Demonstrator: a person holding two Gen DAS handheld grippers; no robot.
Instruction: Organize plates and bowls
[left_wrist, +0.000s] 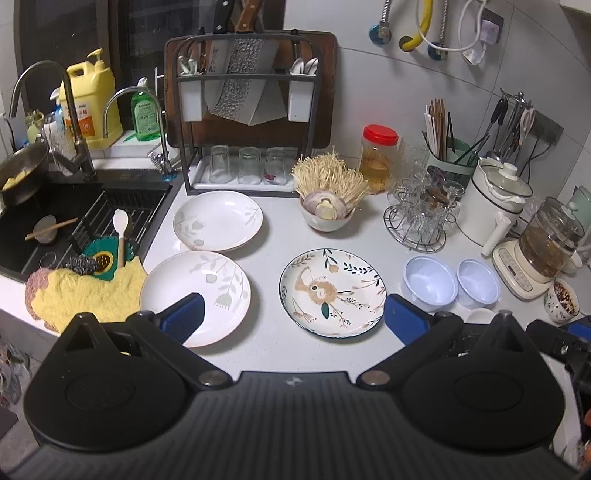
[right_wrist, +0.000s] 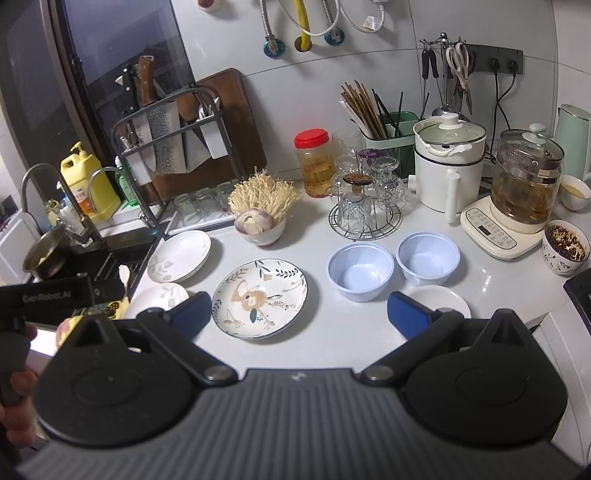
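Right tool (right_wrist: 295, 314) (gaping, empty), patterned plate (right_wrist: 259, 298), 2 blue bowls (right_wrist: 360, 272)

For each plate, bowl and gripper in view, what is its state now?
Left gripper: open, holding nothing.
Right gripper: open, holding nothing.
Far white plate: empty, flat, unstacked.
Near white plate: empty, flat, unstacked.
Patterned plate: empty, flat, alone.
Left blue bowl: upright, empty.
Right blue bowl: upright, empty, not nested.
Mushroom bowl: upright, full of food.
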